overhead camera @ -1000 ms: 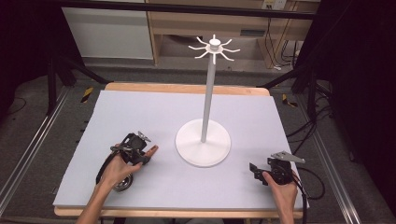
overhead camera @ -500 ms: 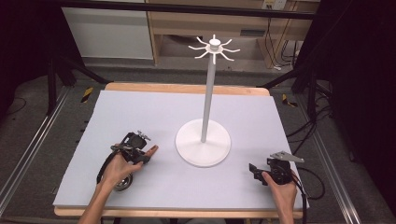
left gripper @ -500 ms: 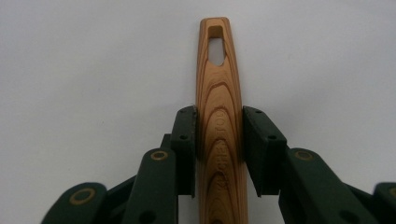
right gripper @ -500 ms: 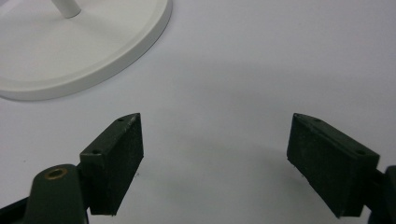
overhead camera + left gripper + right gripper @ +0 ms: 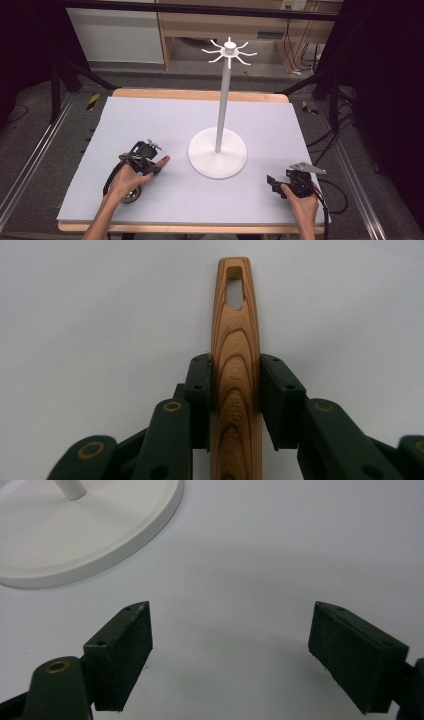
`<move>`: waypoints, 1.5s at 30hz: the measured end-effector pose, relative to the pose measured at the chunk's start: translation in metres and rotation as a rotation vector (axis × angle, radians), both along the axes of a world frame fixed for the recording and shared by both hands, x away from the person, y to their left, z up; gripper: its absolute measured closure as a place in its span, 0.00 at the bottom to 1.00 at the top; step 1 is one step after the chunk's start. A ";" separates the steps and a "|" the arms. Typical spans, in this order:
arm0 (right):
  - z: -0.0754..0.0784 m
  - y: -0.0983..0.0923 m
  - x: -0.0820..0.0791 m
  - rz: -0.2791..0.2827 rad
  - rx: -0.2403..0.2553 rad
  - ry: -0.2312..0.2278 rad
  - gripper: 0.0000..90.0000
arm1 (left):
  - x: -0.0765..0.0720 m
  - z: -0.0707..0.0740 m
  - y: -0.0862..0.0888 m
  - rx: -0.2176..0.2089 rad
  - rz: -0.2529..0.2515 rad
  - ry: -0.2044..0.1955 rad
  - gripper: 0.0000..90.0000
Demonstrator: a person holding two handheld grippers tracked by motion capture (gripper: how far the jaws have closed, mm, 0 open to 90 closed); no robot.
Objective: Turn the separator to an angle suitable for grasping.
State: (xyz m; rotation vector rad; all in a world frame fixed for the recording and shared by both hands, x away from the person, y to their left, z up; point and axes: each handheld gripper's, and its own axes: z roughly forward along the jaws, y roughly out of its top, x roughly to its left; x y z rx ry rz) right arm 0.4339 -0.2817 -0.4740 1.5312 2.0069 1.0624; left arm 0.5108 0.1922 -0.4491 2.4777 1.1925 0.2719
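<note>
A wooden utensil handle (image 5: 236, 355) with a slot hole near its tip runs straight up between the jaws in the left gripper view; my left gripper (image 5: 235, 390) is shut on it. In the high view its tip (image 5: 163, 160) pokes out of my left gripper (image 5: 150, 165) toward a white stand (image 5: 218, 150). The stand has a round base, a tall post and a crown of hooks (image 5: 229, 50). My right gripper (image 5: 274, 183) rests low at the front right, open with nothing between its jaws. In the right gripper view, my right gripper (image 5: 230, 645) points at the stand's base (image 5: 100, 540).
A pale grey mat (image 5: 150, 120) covers the wooden table (image 5: 200, 94). Cables trail from both grippers near the front edge. Dark frame legs and floor rails flank the table; shelving stands behind it.
</note>
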 end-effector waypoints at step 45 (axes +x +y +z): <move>-0.001 0.000 -0.001 -0.014 0.006 -0.013 0.19 | -0.052 0.066 0.025 -0.308 0.036 -0.351 0.75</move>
